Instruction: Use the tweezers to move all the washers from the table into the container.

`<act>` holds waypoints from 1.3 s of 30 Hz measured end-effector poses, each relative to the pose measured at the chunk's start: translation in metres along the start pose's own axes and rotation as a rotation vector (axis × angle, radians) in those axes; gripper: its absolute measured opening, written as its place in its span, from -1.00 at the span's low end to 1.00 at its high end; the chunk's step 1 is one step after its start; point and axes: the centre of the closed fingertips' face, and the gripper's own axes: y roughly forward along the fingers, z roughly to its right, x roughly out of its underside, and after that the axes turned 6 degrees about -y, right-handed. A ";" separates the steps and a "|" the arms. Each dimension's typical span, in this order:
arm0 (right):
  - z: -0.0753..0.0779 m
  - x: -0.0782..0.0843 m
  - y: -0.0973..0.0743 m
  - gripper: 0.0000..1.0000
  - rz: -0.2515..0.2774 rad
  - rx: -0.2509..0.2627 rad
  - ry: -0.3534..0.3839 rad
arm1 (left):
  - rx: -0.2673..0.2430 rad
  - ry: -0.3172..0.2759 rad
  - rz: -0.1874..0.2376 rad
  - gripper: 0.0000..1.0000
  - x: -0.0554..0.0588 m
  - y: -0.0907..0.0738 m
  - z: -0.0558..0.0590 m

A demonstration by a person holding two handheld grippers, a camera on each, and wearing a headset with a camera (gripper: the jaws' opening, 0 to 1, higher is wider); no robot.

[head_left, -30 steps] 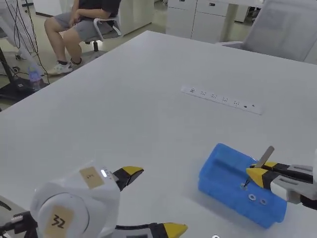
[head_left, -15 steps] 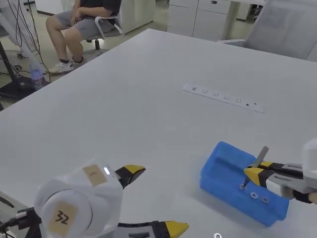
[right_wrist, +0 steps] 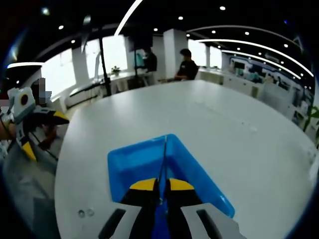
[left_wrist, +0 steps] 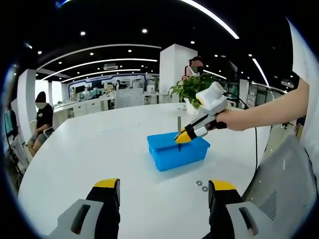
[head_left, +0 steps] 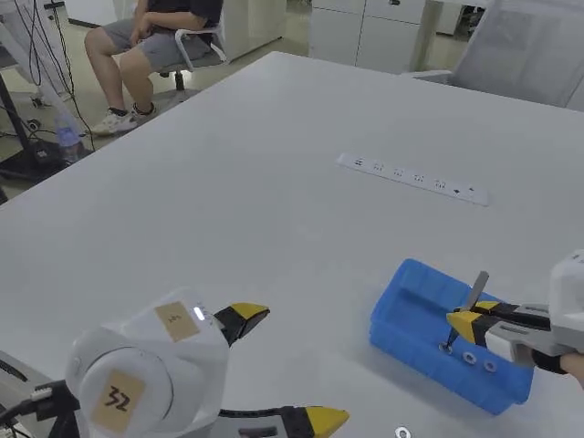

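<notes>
Head view: our right tongs (head_left: pixel 463 321) clamp the tweezers (head_left: pixel 476 288), tip down in the container (head_left: pixel 411 306), likely unloading; left tongs (head_left: pixel 290 367) gape empty.

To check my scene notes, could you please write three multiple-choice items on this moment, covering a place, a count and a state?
1. Where do the tips of the tweezers point?
A) down into the blue container
B) far off to one side of it
C) straight upward

2. In the left gripper view, how many washers lie on the table in front of the container?
A) none
B) two
C) five

3. How do the jaws of the left gripper stand?
A) shut on a washer
B) shut on the tweezers
C) open, holding nothing

Answers:
1 A: the right gripper holds the tweezers with their tips inside the container's walls.
2 B: two small rings lie side by side on the table.
3 C: its yellow tips stand wide apart with nothing between them.
</notes>
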 end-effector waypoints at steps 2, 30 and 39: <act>0.002 0.001 -0.001 -0.92 -0.002 0.006 -0.002 | 0.000 -0.001 -0.002 0.45 0.000 0.000 0.000; -0.029 -0.040 -0.051 -0.92 0.160 -0.007 -0.009 | 0.030 -0.021 0.010 0.42 -0.002 0.001 0.006; -0.069 -0.032 -0.052 -0.92 0.152 -0.089 -0.012 | 0.092 -0.080 0.070 0.41 -0.013 -0.001 0.015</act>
